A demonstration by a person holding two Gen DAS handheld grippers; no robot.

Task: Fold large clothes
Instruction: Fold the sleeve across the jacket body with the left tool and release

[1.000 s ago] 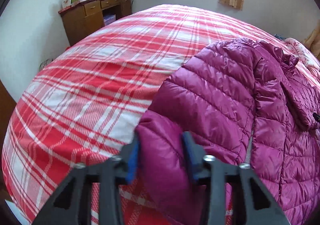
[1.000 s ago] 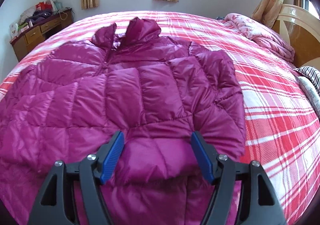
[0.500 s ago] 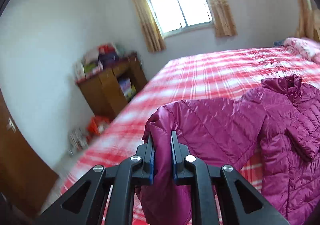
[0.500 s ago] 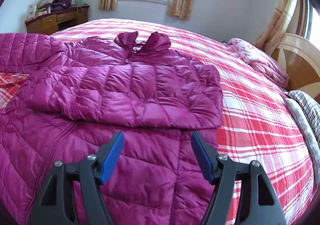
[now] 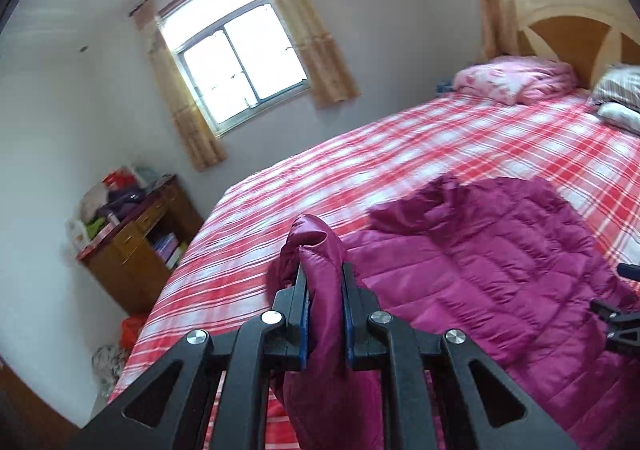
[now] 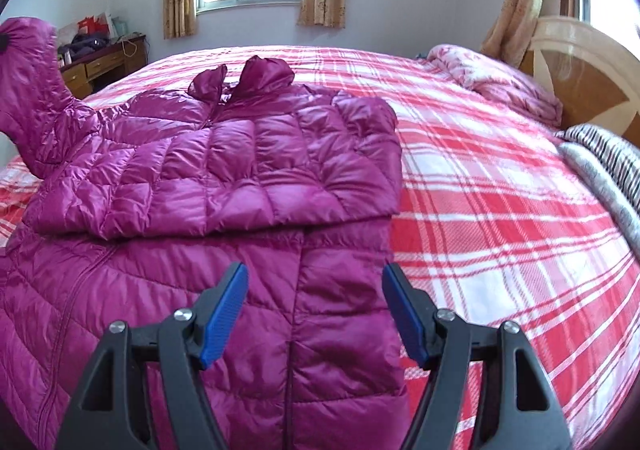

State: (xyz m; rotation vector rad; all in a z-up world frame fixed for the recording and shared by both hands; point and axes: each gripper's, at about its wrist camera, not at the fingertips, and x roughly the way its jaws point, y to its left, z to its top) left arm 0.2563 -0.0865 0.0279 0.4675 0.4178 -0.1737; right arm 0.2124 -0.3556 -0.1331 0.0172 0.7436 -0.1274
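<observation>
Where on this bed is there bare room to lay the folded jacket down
Bare plaid bedspread lies between the jacket and the pink quilt, and toward the window wall. Crowded: the headboard side with the striped bedding.

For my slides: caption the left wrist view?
Left gripper shut on a magenta jacket sleeve, lifted above the plaid bed.

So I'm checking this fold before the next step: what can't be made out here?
- Left wrist view: the sleeve cuff between the left gripper pads is hidden by the pads.
- Right wrist view: the puffer jacket hem is cut off by the bottom edge, behind the open right gripper.
- Both views: items on the wooden desk are too small to identify.
</observation>
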